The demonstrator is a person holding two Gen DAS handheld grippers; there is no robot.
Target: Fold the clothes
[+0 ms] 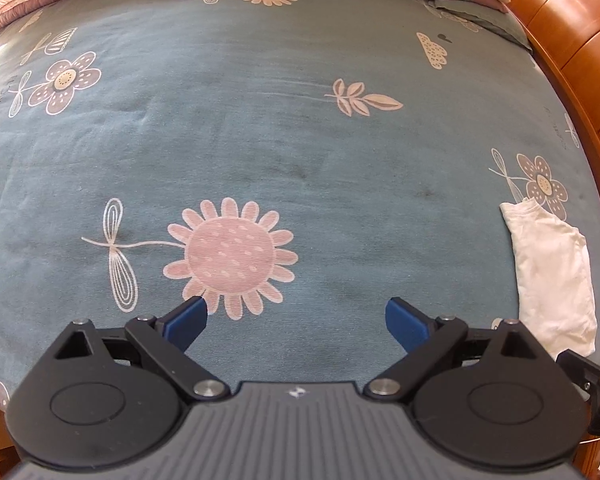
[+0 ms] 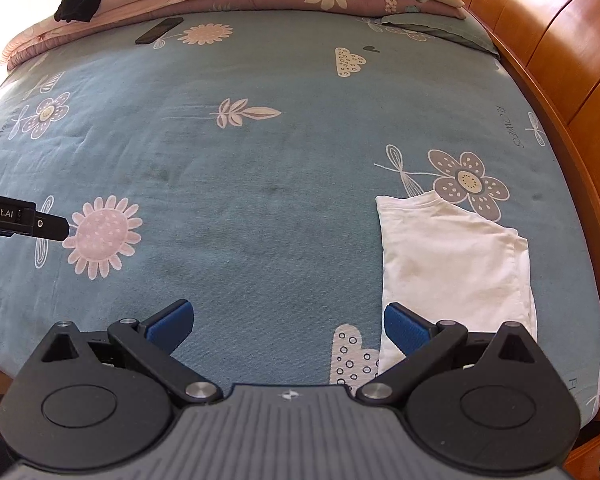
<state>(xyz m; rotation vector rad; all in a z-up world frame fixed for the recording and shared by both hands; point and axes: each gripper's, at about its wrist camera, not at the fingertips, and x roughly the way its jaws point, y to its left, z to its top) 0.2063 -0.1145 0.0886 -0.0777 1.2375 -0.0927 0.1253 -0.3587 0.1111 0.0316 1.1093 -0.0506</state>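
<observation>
We see the folded white garment (image 2: 456, 264) lying flat on the blue flowered bedsheet (image 2: 260, 168), its long axis running from near us toward the far pillows, close beside the wooden bed frame (image 2: 560, 60). Our right gripper (image 2: 288, 326) hangs above its near corner, jaws spread wide and empty. Our left gripper (image 1: 296, 320) is likewise spread, over a pink flower. Bare sheet stretches leftward; a phone (image 2: 159, 30) lies far off.

Black claw (image 2: 286, 330) linkages; blue ribbed pads (image 2: 171, 325); silver pivot screws (image 2: 199, 391)
</observation>
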